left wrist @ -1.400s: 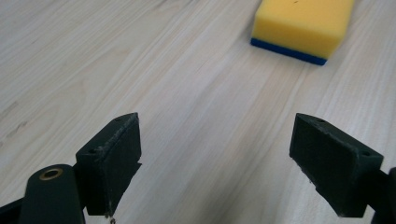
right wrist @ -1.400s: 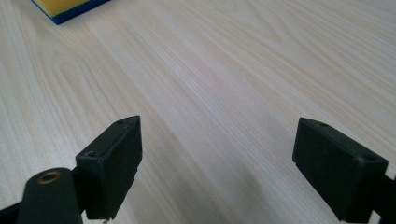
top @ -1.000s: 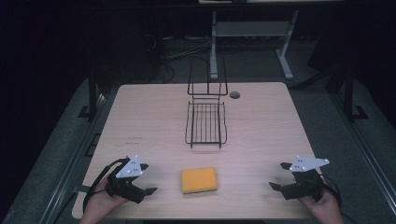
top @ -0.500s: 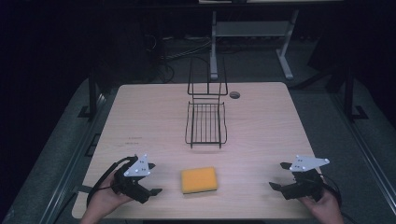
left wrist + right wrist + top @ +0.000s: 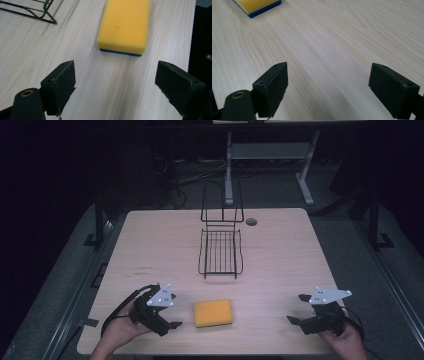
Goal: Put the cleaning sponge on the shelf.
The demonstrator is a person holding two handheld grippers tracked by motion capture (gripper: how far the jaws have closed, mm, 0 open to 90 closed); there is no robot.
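Two hand-held grippers sit low at the near edge of the pale wooden table (image 5: 280, 250). The left gripper (image 5: 171, 324), gripped by the person's left hand (image 5: 120, 332), points rightward with jaws spread wide and nothing between them. Just beyond its jaws lies the rectangular yellow sponge with a thin blue base (image 5: 124, 25), flat on the wood. The right gripper (image 5: 298, 310) faces left, jaws likewise spread, well apart from the sponge. Farther back stands a black wire rack (image 5: 220, 251).
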